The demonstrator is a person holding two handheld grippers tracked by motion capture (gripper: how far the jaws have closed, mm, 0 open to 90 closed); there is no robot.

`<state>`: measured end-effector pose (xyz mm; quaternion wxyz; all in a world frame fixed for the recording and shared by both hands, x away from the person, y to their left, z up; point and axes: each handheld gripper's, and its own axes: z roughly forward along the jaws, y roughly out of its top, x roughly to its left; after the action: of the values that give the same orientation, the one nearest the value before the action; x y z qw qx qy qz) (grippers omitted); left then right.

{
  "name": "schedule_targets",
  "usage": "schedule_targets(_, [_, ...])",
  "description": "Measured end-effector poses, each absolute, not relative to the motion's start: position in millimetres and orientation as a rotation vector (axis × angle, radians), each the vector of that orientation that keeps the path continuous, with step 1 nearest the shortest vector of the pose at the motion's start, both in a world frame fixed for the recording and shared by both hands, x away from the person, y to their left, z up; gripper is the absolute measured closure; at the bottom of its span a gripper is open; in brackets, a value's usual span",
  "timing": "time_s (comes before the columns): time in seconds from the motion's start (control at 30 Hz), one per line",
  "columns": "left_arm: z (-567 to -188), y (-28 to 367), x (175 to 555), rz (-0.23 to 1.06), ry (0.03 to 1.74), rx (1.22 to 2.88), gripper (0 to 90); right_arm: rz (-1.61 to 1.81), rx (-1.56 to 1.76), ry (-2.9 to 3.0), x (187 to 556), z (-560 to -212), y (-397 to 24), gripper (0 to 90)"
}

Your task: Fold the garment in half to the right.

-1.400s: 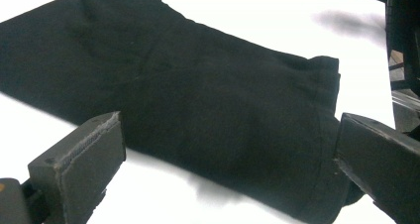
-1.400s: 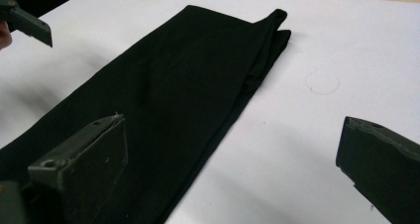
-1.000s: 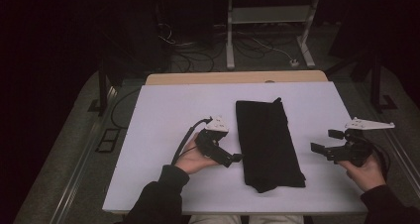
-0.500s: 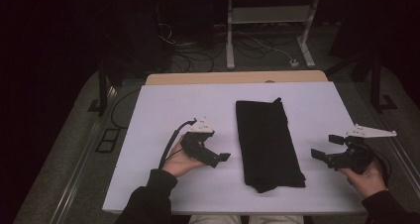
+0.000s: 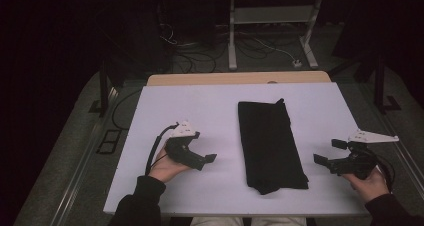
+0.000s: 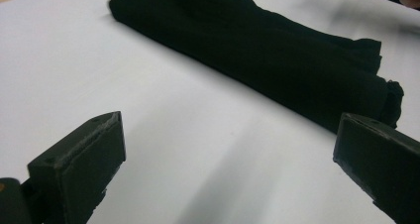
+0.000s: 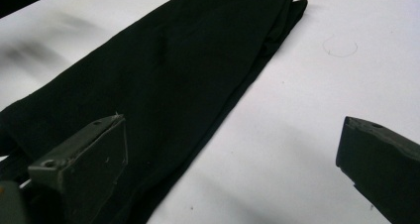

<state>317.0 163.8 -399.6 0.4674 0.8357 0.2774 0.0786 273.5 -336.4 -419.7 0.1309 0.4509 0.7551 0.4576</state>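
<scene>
A black cloth (image 5: 270,143), folded into a long strip, lies flat on the white table (image 5: 200,106), running from far to near. In the high view my left gripper (image 5: 206,156) rests to the left of the cloth, pointing toward it with a gap of bare table between. In the left gripper view that gripper (image 6: 230,157) stands open and empty, with the cloth (image 6: 257,50) lying ahead. My right gripper (image 5: 328,152) sits to the right of the cloth near the table's front corner. It is open (image 7: 233,159), and its left jaw overlaps the cloth (image 7: 163,85) in its own view.
A wooden strip (image 5: 240,78) borders the table's far edge. Beyond it, on the dark floor, are cables (image 5: 260,46) and a metal stand (image 5: 270,16). A faint drawn circle (image 7: 340,46) marks the table surface right of the cloth.
My left gripper has drawn back to the left, away from the cloth's edge. My right gripper has shifted slightly toward the near edge. The cloth has not moved.
</scene>
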Motion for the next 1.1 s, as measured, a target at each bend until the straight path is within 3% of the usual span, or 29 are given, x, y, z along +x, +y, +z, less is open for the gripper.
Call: schedule_targets(1.1, [-410,251,297,0.319,0.889,1.897,0.0,1.33,1.314,2.188,263,-420,-344,0.0])
